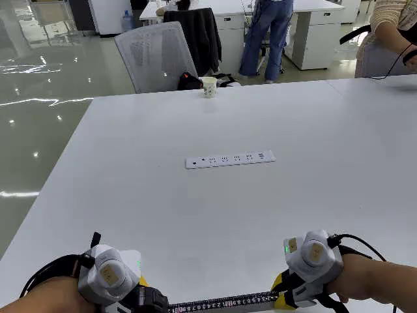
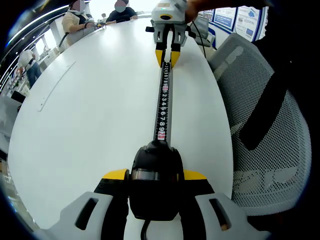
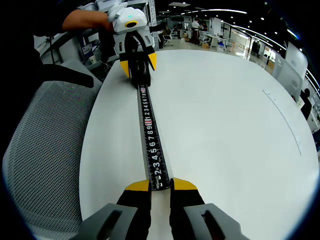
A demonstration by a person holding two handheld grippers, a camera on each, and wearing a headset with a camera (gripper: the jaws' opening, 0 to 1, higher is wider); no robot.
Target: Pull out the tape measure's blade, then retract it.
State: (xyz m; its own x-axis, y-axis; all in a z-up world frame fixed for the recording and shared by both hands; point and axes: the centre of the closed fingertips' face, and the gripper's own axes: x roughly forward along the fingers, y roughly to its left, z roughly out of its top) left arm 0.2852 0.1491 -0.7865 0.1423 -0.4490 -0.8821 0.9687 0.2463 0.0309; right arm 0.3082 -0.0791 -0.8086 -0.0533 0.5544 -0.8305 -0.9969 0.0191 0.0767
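Note:
The black tape measure case (image 2: 156, 180) sits between the yellow-tipped fingers of my left gripper (image 2: 156, 176), which is shut on it. Its blade (image 2: 163, 102) is drawn out across the white table toward my right gripper (image 2: 167, 52). In the right gripper view the blade (image 3: 150, 137) runs from the case (image 3: 136, 60) to my right gripper (image 3: 160, 186), shut on the blade's end. In the head view the left gripper (image 1: 144, 298) with the case (image 1: 153, 301) is at bottom left, the blade (image 1: 221, 304) spans to the right gripper (image 1: 281, 297).
A white power strip (image 1: 229, 159) lies mid-table and a paper cup (image 1: 209, 87) stands at the far edge of the table (image 1: 195, 215). A grey mesh chair (image 1: 159, 55) stands beyond it, another (image 2: 265, 130) close behind the near edge. People stand in the background.

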